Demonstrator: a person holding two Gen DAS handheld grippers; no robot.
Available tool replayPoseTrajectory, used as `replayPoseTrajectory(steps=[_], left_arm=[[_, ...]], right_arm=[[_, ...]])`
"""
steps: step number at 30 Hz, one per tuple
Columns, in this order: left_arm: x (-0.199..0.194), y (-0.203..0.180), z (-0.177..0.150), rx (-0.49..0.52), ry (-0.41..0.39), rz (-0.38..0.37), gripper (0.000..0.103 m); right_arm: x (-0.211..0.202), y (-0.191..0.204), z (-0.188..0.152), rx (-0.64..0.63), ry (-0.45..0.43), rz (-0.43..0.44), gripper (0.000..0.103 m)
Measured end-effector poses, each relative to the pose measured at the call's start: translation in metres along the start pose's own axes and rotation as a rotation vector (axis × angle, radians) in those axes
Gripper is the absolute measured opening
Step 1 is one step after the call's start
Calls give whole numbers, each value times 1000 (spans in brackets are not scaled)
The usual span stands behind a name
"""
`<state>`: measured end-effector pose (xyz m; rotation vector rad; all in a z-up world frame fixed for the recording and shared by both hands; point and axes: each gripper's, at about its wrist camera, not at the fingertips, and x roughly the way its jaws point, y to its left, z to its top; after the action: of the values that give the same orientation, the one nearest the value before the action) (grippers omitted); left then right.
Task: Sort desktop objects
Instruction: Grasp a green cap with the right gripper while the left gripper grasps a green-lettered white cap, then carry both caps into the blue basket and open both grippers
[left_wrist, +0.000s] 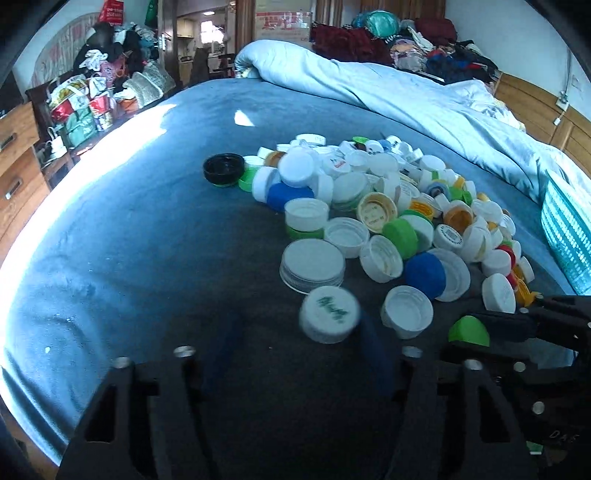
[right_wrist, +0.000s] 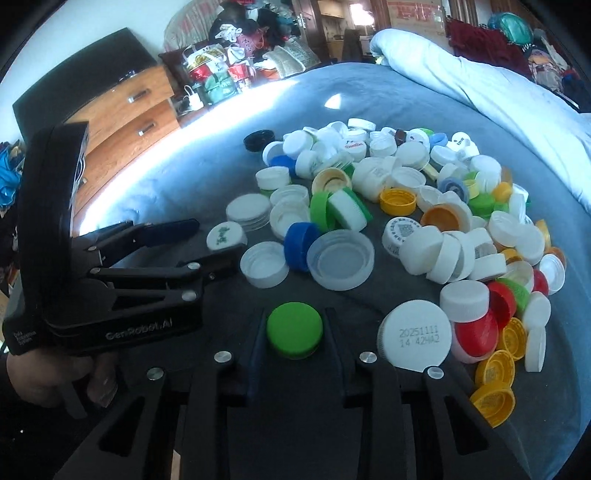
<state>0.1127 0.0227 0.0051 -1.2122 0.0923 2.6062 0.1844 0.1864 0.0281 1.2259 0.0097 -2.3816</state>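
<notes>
A heap of bottle caps (left_wrist: 388, 206), mostly white with green, blue, yellow and red ones, lies on a blue bed cover (left_wrist: 129, 240); it also shows in the right wrist view (right_wrist: 424, 221). My left gripper (left_wrist: 301, 350) is open, with a white cap with green print (left_wrist: 329, 314) by its right finger, blurred; the same cap shows in the right wrist view (right_wrist: 225, 236) between the left gripper's fingers (right_wrist: 177, 229). My right gripper (right_wrist: 294, 332) is shut on a green cap (right_wrist: 294, 329), which also shows in the left wrist view (left_wrist: 468, 331).
A teal mesh basket (left_wrist: 567, 236) stands at the right edge of the bed. A black cap (left_wrist: 223, 168) lies at the heap's far left. A rumpled light blue duvet (left_wrist: 388, 85) lies behind. Wooden drawers (right_wrist: 122, 107) and cluttered bags (left_wrist: 85, 103) stand at the left.
</notes>
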Motion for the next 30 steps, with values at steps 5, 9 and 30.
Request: replayPoseTrajectory(steps=[5,9,30], left_arm=[[-13,5,6,-48,8,-9,25],[-45,-8,10,-19,-47,-41,25],[-116,-99,38,119,-115,-85,25]], right_arm=[[-20,5,5,5,-22,-12,32],[-46,7,9,5,-63,-22,32],[-174,-23,20,52,-232,-141,32]])
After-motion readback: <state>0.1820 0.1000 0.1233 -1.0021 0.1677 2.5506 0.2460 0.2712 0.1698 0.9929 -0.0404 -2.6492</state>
